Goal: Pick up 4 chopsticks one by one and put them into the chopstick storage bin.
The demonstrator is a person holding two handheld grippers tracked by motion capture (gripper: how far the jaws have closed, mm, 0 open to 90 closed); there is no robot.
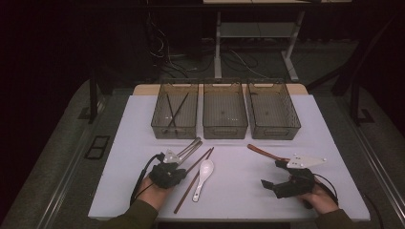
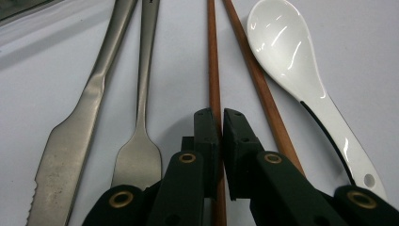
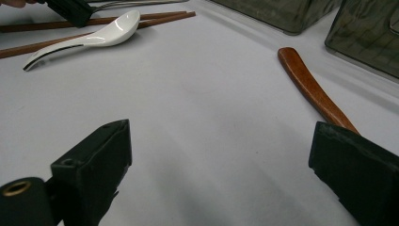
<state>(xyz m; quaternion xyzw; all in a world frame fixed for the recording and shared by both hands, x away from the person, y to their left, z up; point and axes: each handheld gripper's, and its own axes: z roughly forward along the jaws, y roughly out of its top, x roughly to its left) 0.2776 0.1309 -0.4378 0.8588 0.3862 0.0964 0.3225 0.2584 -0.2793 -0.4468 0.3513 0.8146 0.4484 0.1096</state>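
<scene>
My left gripper (image 2: 221, 123) is shut on a brown chopstick (image 2: 214, 70), which runs between its pads and lies flat on the white table. A second chopstick (image 2: 256, 80) lies just right of it, then a white ceramic spoon (image 2: 287, 42). In the high view this left gripper (image 1: 184, 171) sits at the front left, with the spoon (image 1: 204, 172) beside it. My right gripper (image 3: 221, 141) stands open, low over bare table at the front right (image 1: 273, 174). A wooden-handled utensil (image 3: 310, 89) lies by its right jaw, not between the jaws.
A steel knife (image 2: 89, 94) and fork (image 2: 143, 94) lie left of the held chopstick. Three dark mesh bins (image 1: 175, 128) (image 1: 225, 129) (image 1: 274, 130) stand in a row at the back; the left one holds dark chopsticks (image 1: 174, 109). The table's front edge (image 1: 239, 217) is near the hands.
</scene>
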